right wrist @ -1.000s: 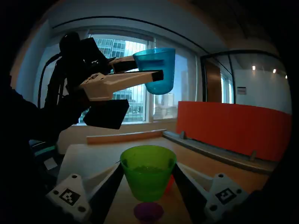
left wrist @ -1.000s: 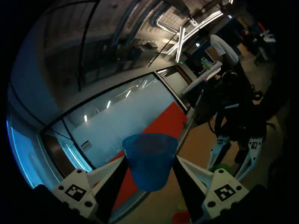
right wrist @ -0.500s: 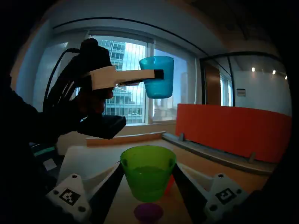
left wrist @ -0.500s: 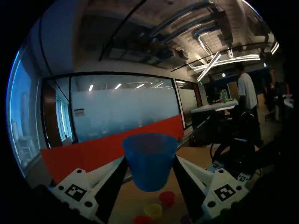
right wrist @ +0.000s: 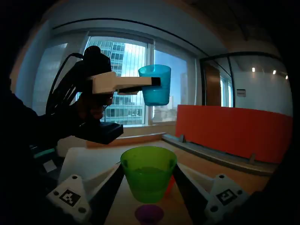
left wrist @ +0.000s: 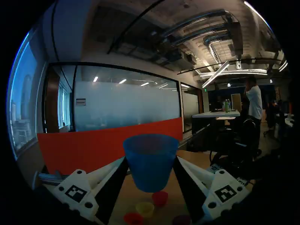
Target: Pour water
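Left gripper view: The left gripper (left wrist: 150,162) had both fingers pressed against the sides of an upright blue cup (left wrist: 150,174), raised in front of the orange partition (left wrist: 97,144). A small red cup (left wrist: 160,197) and a yellow cup (left wrist: 144,208) sat on the table (left wrist: 130,197) before the partition.

Right gripper view: The right gripper (right wrist: 148,170) clamped an upright green cup (right wrist: 148,183) left of the orange partition (right wrist: 232,129). The left gripper (right wrist: 155,81) carried the blue cup (right wrist: 155,93) higher, also left of the partition. A purple cup (right wrist: 149,213) stood before it.
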